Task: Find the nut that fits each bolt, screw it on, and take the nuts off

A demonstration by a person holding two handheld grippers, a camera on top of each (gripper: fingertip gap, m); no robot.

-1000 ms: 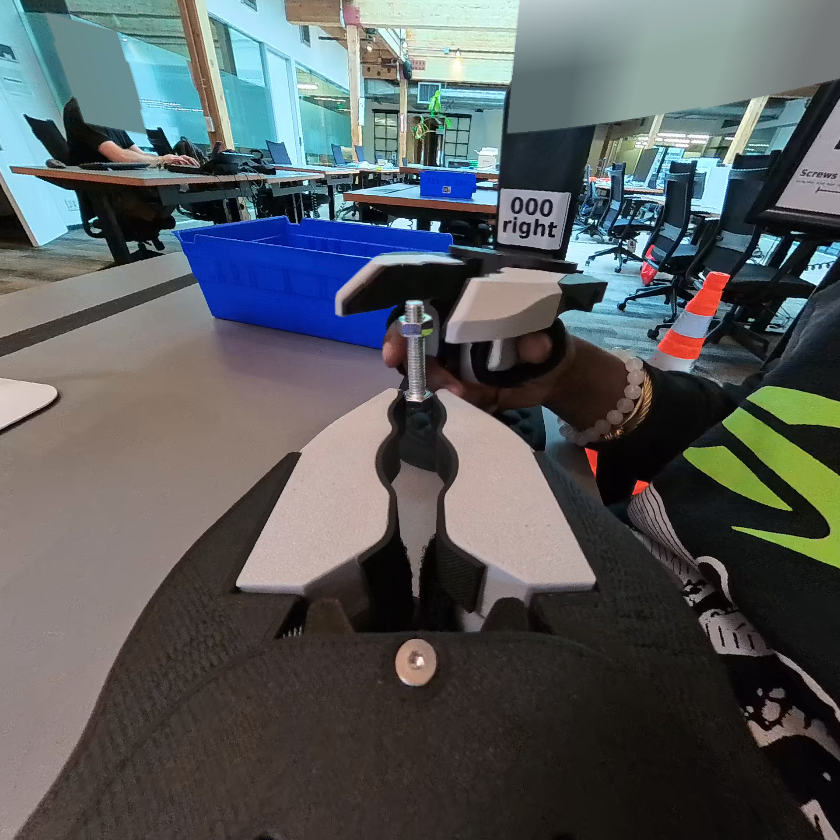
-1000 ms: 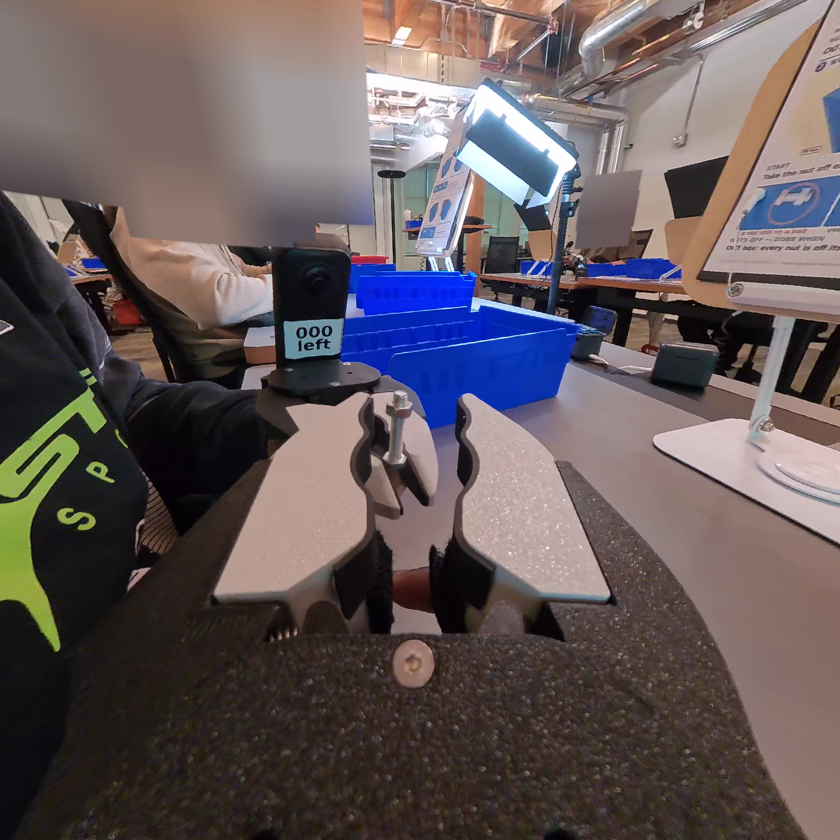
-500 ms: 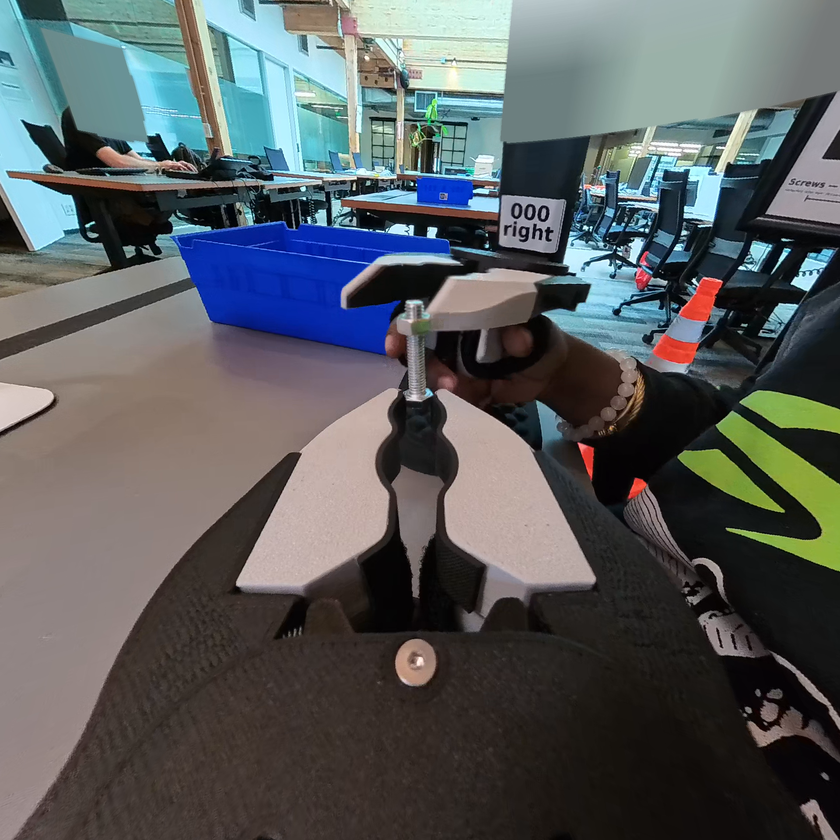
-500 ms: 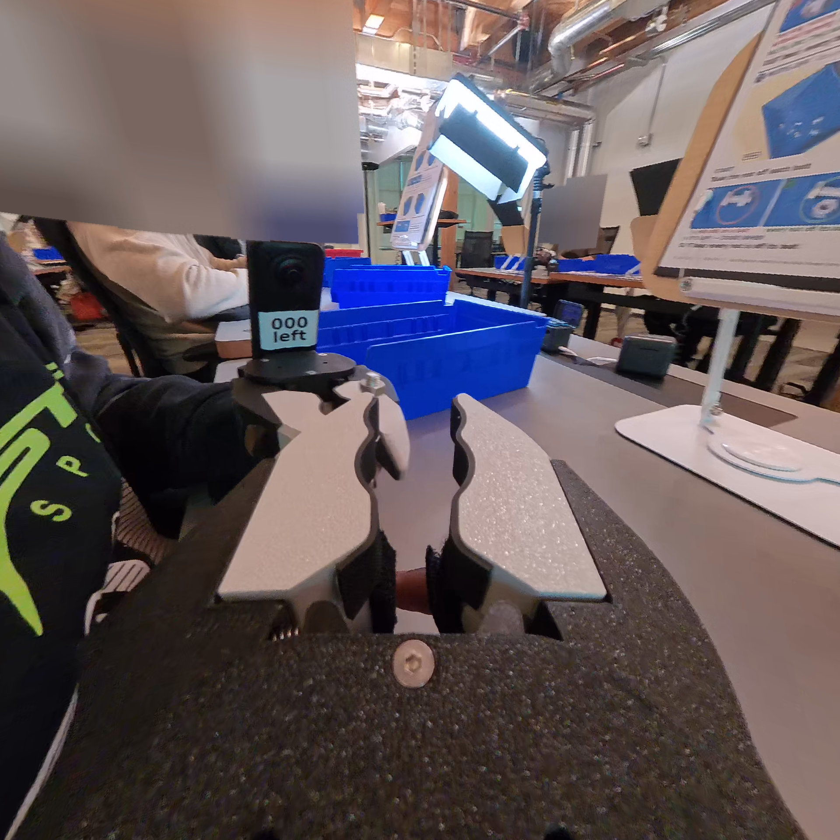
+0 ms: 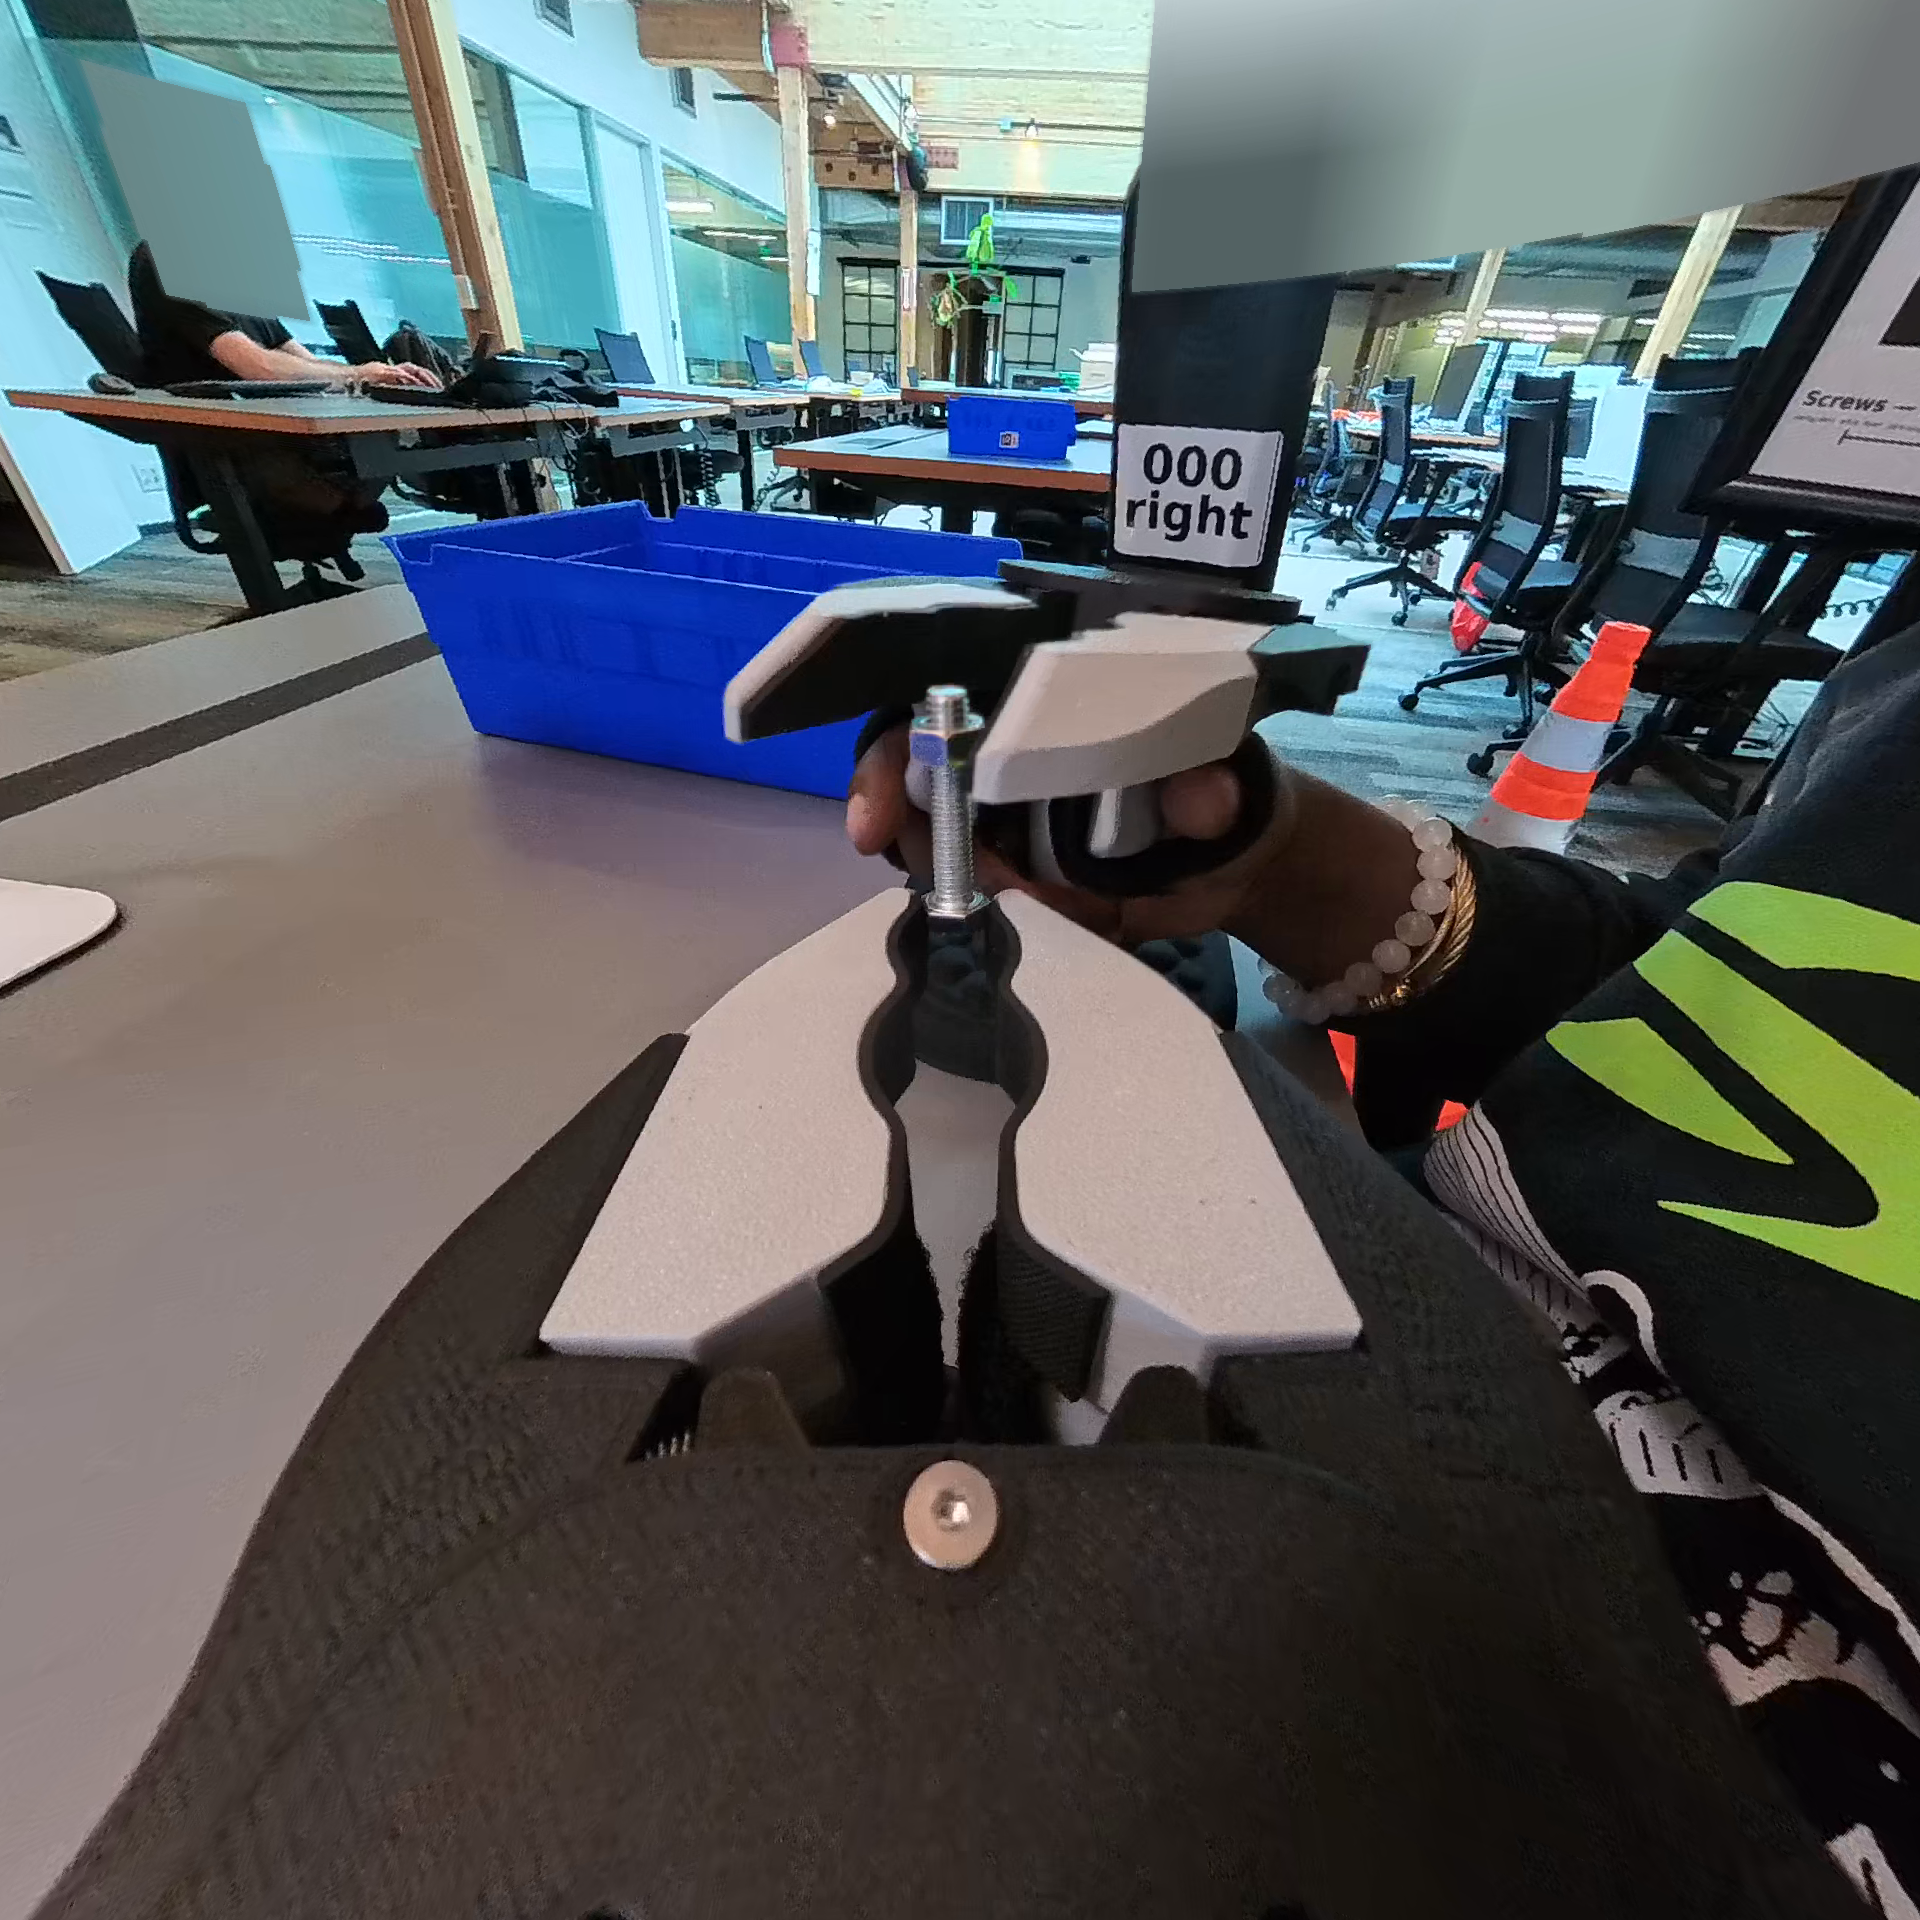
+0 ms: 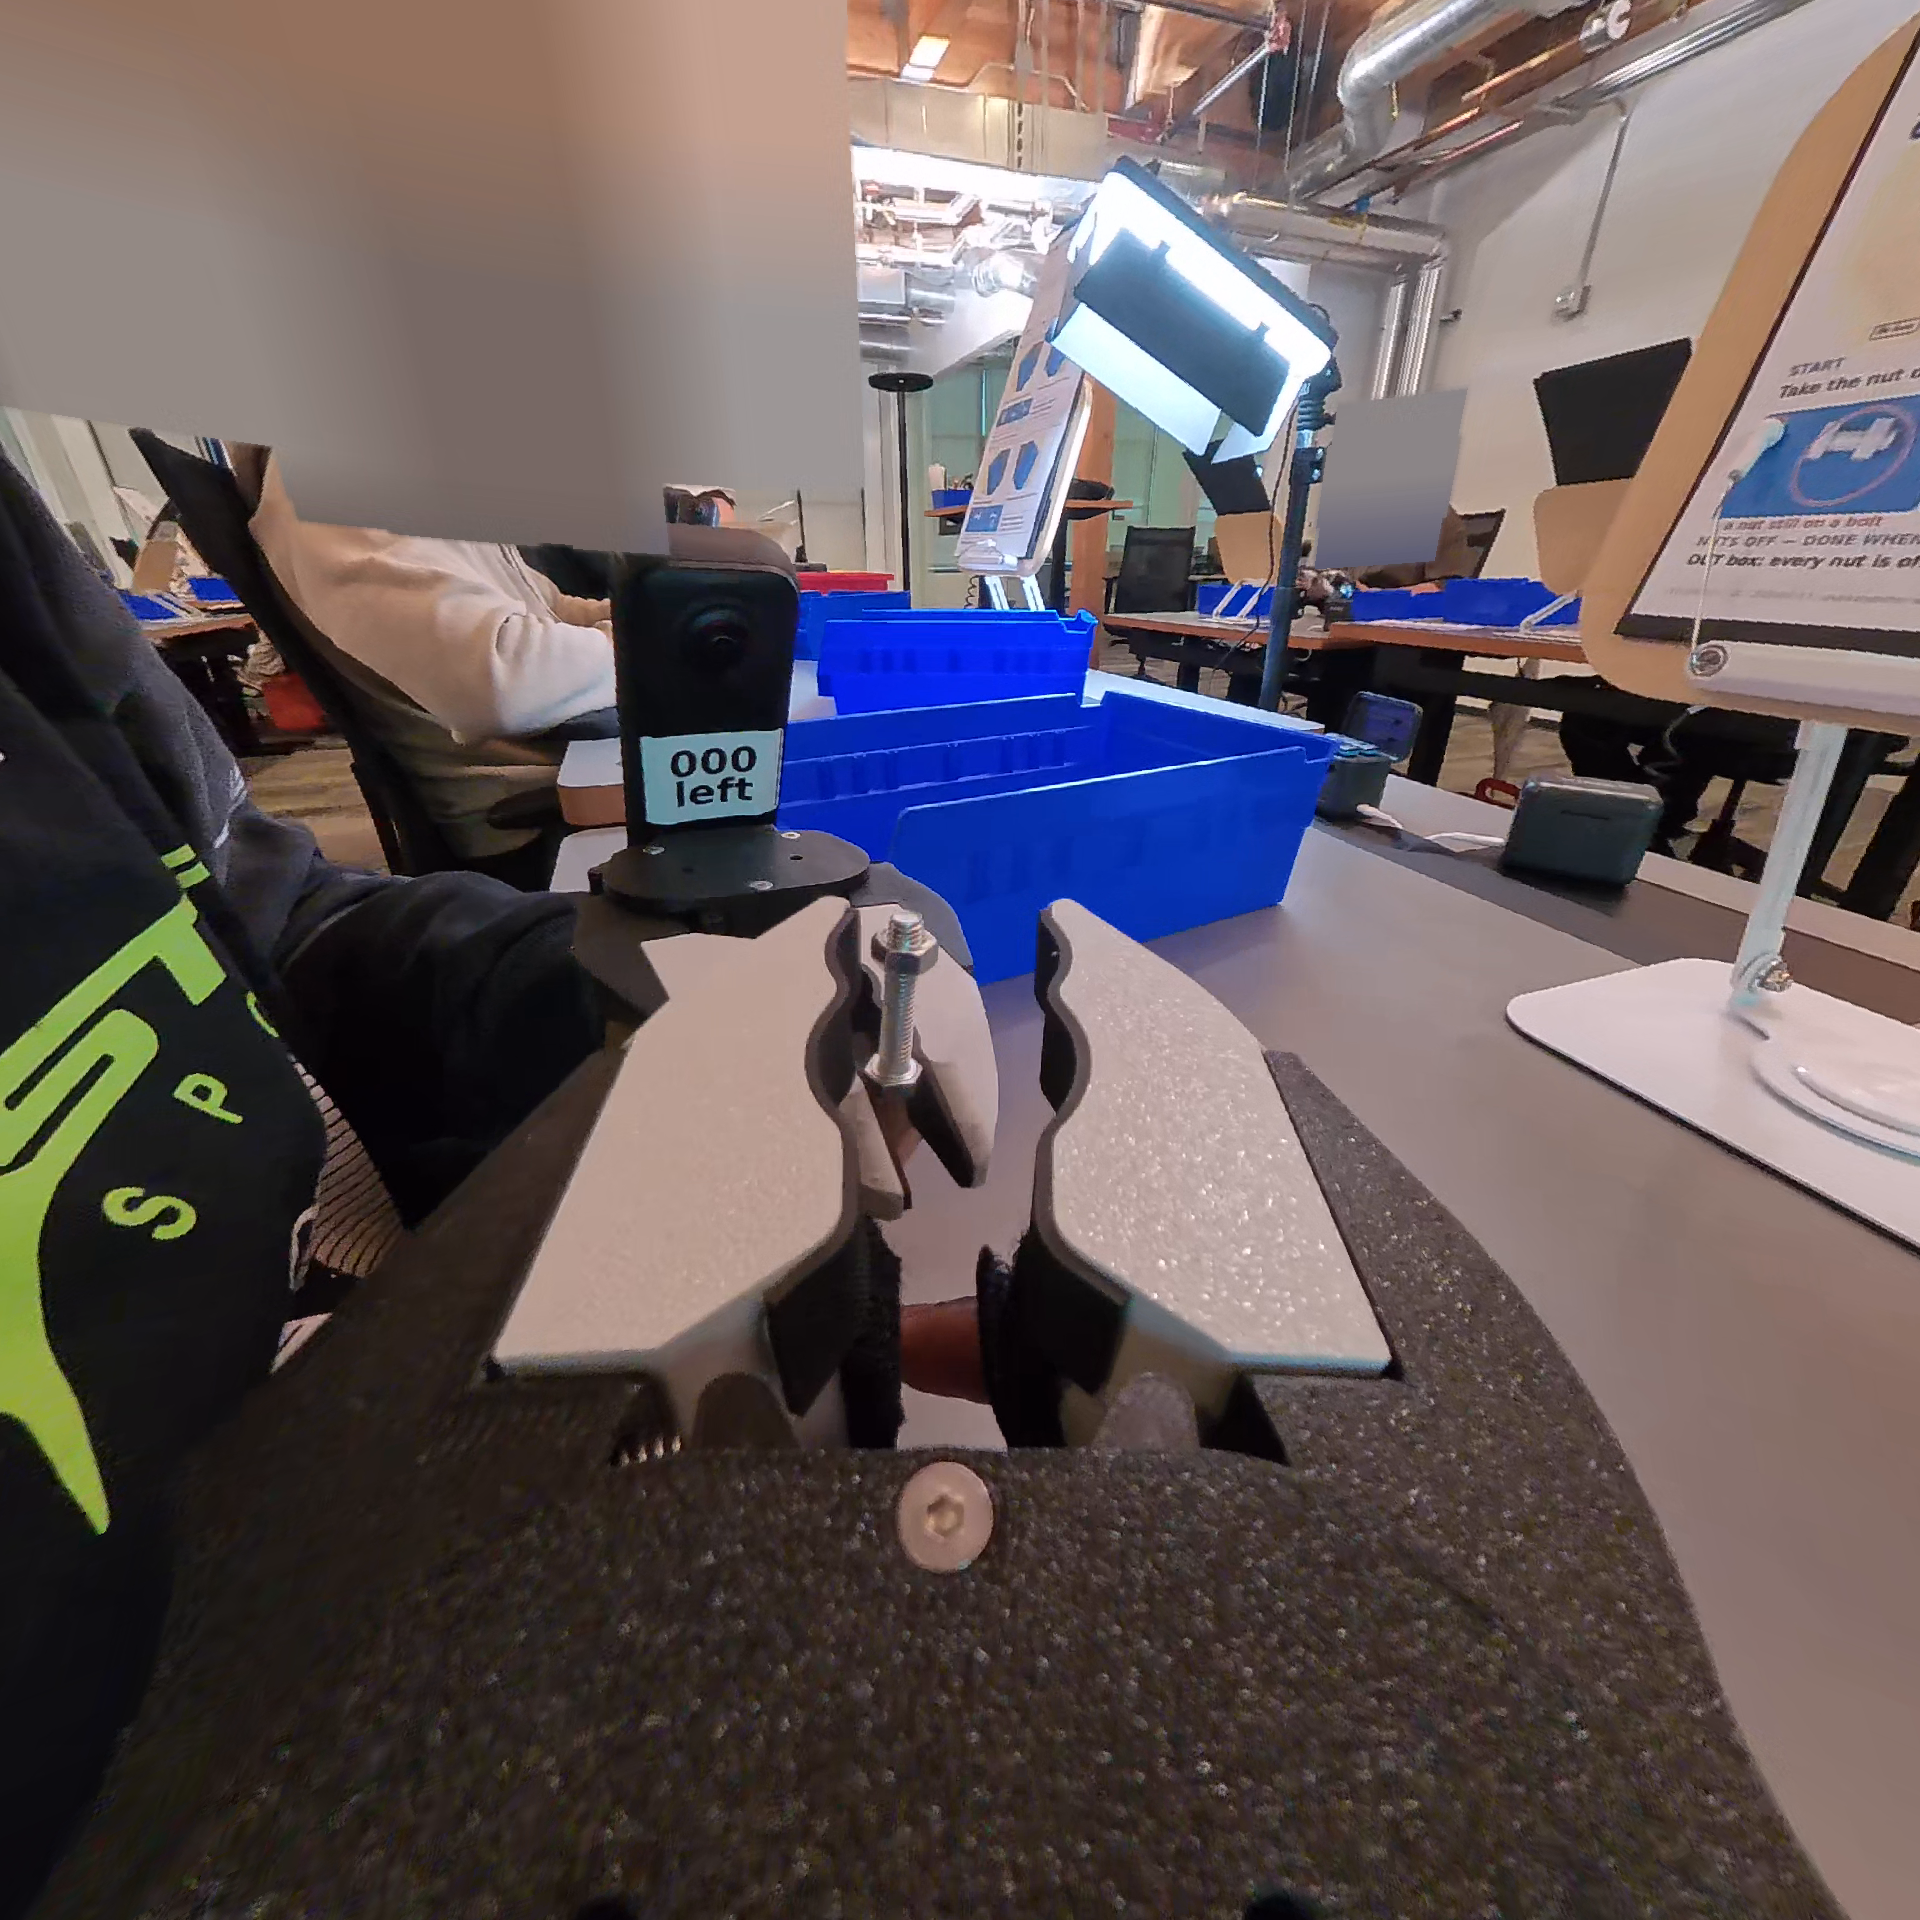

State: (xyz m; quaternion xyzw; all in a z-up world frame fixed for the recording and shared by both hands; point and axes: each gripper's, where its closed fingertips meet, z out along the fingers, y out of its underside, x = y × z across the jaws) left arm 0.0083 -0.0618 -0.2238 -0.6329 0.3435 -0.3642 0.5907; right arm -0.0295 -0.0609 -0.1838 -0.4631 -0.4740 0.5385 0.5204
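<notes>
My left gripper (image 5: 954,916) is shut on the head end of a silver bolt (image 5: 950,821) and holds it upright above the grey table (image 5: 312,1039). A silver nut (image 5: 943,744) sits near the top of the bolt's thread. My right gripper (image 5: 873,740) is open, with its fingers on either side of the bolt's top and not closed on the nut. In the right wrist view the bolt (image 6: 896,1023) and nut (image 6: 904,943) stand between the open right gripper's (image 6: 945,940) fingers, close to the left one. The left gripper (image 6: 896,1089) shows behind, holding the bolt.
A blue bin (image 5: 623,623) stands on the table beyond the grippers and also shows in the right wrist view (image 6: 1101,862). A white sign stand base (image 6: 1662,1049) and a small grey box (image 6: 1579,844) are to the right. An orange cone (image 5: 1569,748) stands on the floor. The grippers' ends are close to 5 cm from one another.
The right gripper's fingers narrowed near the bolt's top half a second ago and have since widened and lifted a little. The left gripper keeps the bolt upright and still.
</notes>
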